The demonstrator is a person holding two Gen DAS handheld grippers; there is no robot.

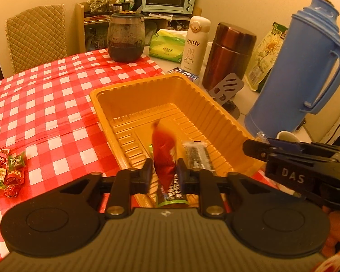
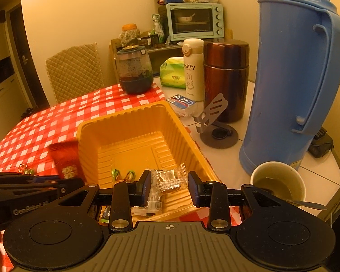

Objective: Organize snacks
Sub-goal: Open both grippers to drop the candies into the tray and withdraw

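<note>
Packet (image 1: pixel 164 158) pinched in left gripper (image 1: pixel 163 174) over tray (image 1: pixel 133 88), right gripper (image 2: pixel 169 190) spread beside it.

Candies (image 1: pixel 6 174) heaped on cloth (image 1: pixel 45 95) far left, well apart from tray, with bare checks between. Red packet upright between pressed-together left fingers (image 1: pixel 147 172), long axis pointing away and up, blurred, above tray's near end. Dark bar (image 1: pixel 197 156) flat on tray floor just right, lengthwise along tray. Clear wrapper (image 2: pixel 167 181) between right gripper's parted fingers (image 2: pixel 195 190); contact unclear. Cup (image 2: pixel 278 181) and thermos (image 2: pixel 290 86) crowding tray's right edge.
</note>
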